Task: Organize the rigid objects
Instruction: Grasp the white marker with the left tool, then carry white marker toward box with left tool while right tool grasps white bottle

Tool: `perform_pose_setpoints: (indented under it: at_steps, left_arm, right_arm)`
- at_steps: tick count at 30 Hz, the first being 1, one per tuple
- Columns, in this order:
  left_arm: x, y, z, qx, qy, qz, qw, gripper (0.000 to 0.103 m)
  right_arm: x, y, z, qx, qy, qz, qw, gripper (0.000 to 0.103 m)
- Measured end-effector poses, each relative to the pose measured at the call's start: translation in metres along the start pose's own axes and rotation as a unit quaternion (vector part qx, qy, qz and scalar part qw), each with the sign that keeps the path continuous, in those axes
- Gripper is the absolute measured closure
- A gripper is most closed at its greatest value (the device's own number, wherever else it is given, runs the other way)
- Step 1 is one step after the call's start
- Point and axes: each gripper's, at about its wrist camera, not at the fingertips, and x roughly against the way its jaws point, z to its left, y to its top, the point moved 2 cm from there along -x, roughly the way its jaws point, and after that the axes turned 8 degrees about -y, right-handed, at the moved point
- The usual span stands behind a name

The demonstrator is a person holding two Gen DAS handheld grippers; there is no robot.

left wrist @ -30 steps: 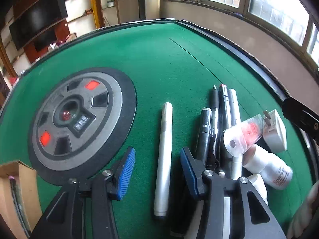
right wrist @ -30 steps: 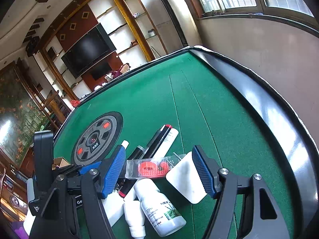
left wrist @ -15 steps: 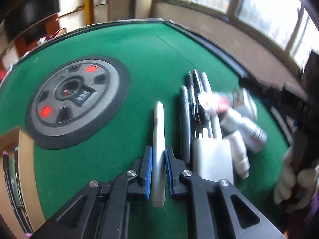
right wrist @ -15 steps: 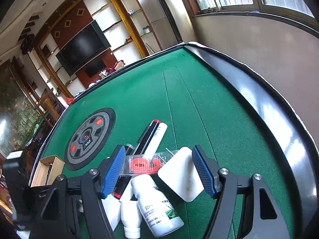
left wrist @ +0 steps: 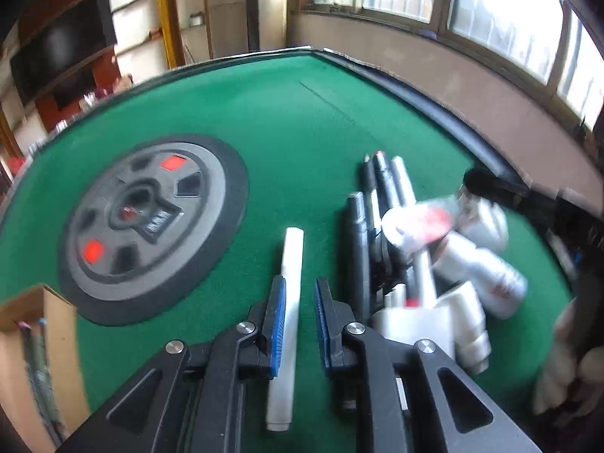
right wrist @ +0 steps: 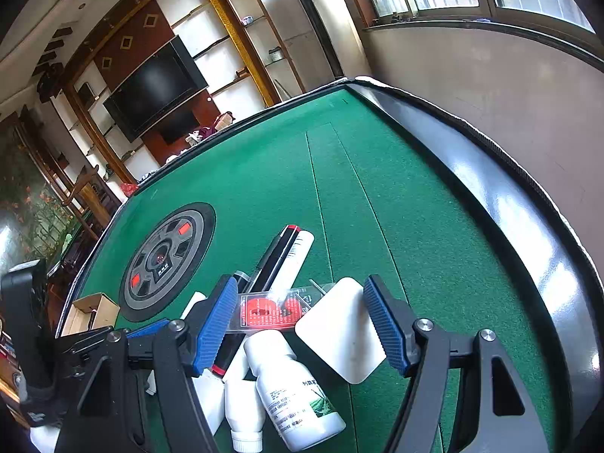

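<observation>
Step in hand, as judged: one pen is being taken out of the clutter for sorting. The left tool [left wrist: 298, 324] is being held closed on the white pen [left wrist: 288, 302], its blue pads pressing the barrel on both sides at about mid-length. The pen is lying lengthwise between the fingers, over the green worktop [left wrist: 294, 113], with one end sticking out toward the camera and the other pointing toward the far edge. Whether it is being lifted clear of the felt cannot be told; the picture is blurred.

The right tool [right wrist: 302, 324] is being held open over the pile, nothing gripped; a white square block [right wrist: 341, 336], a clear red-printed case [right wrist: 271, 311] and a white bottle [right wrist: 294, 396] are lying beneath and between its fingers.

Next move, as judged: the pen is likely being destined for the cardboard box [left wrist: 41, 339] at the left edge, where other pens are already lying. A steady carry is being called for, since a smooth round barrel can be expected to slip or swing.

Pen: plain white, slim, straight, rigid-looking.
</observation>
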Motion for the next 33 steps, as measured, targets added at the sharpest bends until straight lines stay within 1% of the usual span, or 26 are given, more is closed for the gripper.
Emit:
perform_pose_setpoints:
  at_steps: [1, 2, 3, 4, 6, 8, 9, 10, 11, 12, 14, 17, 19, 20, 22, 24, 30, 32, 33]
  left_arm:
    - [-0.001, -0.003, -0.001, -0.009, 0.011, 0.007, 0.9999, 0.089]
    - [-0.005, -0.006, 0.000, -0.008, 0.008, 0.022, 0.9997, 0.087]
    - [-0.005, -0.011, 0.004, -0.004, 0.003, 0.018, 0.9998, 0.082]
    - [-0.004, -0.014, 0.005, -0.001, 0.000, 0.018, 0.9998, 0.080]
    - [-0.002, -0.016, 0.011, 0.015, 0.004, 0.012, 0.9998, 0.067]
    - [-0.002, -0.017, 0.014, 0.026, 0.000, 0.008, 0.9996, 0.067]
    - [-0.003, -0.017, 0.013, 0.023, 0.004, 0.008, 0.9997, 0.068]
    - [-0.003, -0.016, 0.011, 0.018, 0.005, 0.007, 0.9998, 0.074]
    - [-0.002, -0.018, 0.009, 0.020, -0.006, 0.007, 0.9998, 0.092]
    - [-0.001, -0.020, 0.007, 0.024, -0.013, 0.008, 0.9996, 0.092]
    - [0.004, -0.023, 0.006, 0.034, -0.028, -0.007, 0.9990, 0.092]
    - [0.016, -0.026, 0.011, 0.066, -0.057, -0.030, 0.9957, 0.092]
    - [0.035, -0.030, 0.016, 0.091, -0.082, -0.055, 0.9909, 0.092]
    - [0.039, -0.027, 0.016, 0.097, -0.087, -0.064, 0.9894, 0.092]
    - [0.062, -0.033, 0.019, 0.114, -0.101, -0.090, 0.9843, 0.092]
    - [0.077, -0.038, 0.022, 0.128, -0.113, -0.107, 0.9795, 0.092]
    - [0.116, -0.056, 0.033, 0.161, -0.126, -0.154, 0.9666, 0.092]
    - [0.128, -0.064, 0.039, 0.170, -0.125, -0.165, 0.9635, 0.092]
    - [0.133, -0.068, 0.045, 0.172, -0.123, -0.167, 0.9630, 0.092]
  right_arm:
    - [0.000, 0.000, 0.001, 0.000, 0.001, 0.000, 1.000, 0.034]
    - [0.000, 0.000, 0.001, 0.001, 0.001, 0.000, 1.000, 0.034]
    - [0.000, 0.000, 0.002, 0.003, 0.000, 0.000, 1.000, 0.034]
    - [0.001, -0.001, 0.002, 0.005, 0.000, 0.000, 1.000, 0.034]
    - [0.001, 0.001, 0.003, 0.007, -0.002, 0.000, 1.000, 0.034]
    - [0.001, 0.001, 0.003, 0.007, -0.005, 0.000, 1.000, 0.034]
    - [0.001, 0.001, 0.004, 0.008, -0.006, -0.001, 1.000, 0.034]
    - [0.001, 0.001, 0.004, 0.009, -0.009, -0.001, 1.000, 0.034]
    - [0.001, 0.001, 0.004, 0.009, -0.010, -0.001, 1.000, 0.034]
    - [0.001, 0.001, 0.005, 0.009, -0.011, -0.001, 1.000, 0.034]
    - [0.001, 0.001, 0.004, 0.010, -0.013, -0.002, 1.000, 0.034]
    - [-0.002, 0.002, 0.005, 0.012, -0.024, -0.002, 1.000, 0.034]
    - [-0.004, 0.002, 0.005, 0.013, -0.028, -0.002, 1.000, 0.034]
    - [-0.005, 0.003, 0.006, 0.014, -0.029, -0.002, 0.999, 0.033]
    - [-0.006, 0.003, 0.007, 0.017, -0.031, -0.002, 0.999, 0.032]
    - [-0.008, 0.002, 0.009, 0.023, -0.036, -0.003, 0.999, 0.031]
    - [-0.009, 0.001, 0.010, 0.028, -0.044, -0.006, 0.999, 0.031]
    - [-0.008, 0.002, 0.006, 0.017, -0.038, -0.006, 0.999, 0.031]
    - [-0.005, 0.004, 0.000, -0.001, -0.025, -0.004, 1.000, 0.031]
